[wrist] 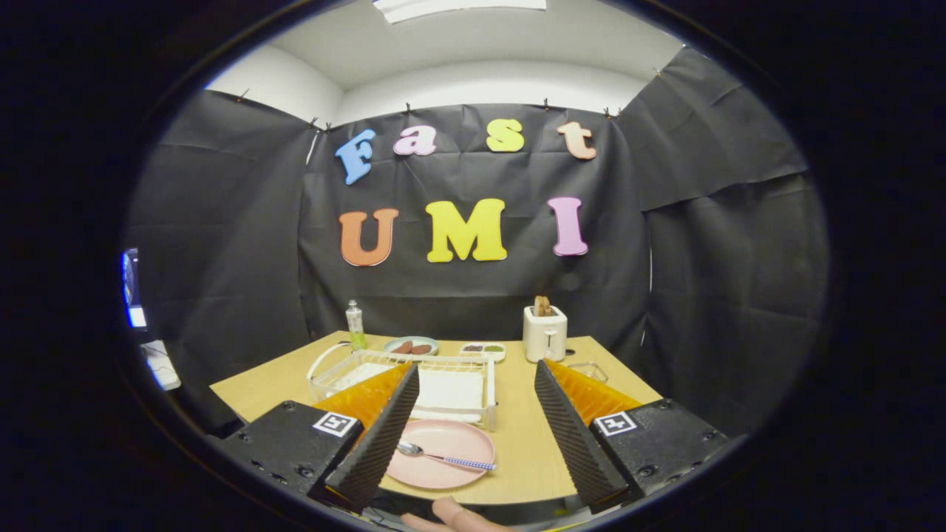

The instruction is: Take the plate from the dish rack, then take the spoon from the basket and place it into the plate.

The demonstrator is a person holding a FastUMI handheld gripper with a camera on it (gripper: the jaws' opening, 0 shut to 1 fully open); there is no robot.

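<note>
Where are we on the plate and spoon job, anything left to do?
Both steps look done. The pink plate lies flat on the table, just in front of the white dish rack, and the spoon lies on the plate. Nothing is in hand: the hand-held gripper is open, its fingers wide apart either side of the plate, touching nothing. Nothing appears left.

Pink plate (443, 452) flat on table w/ spoon (443, 458) lying in it, near dish rack (414, 377).
</note>
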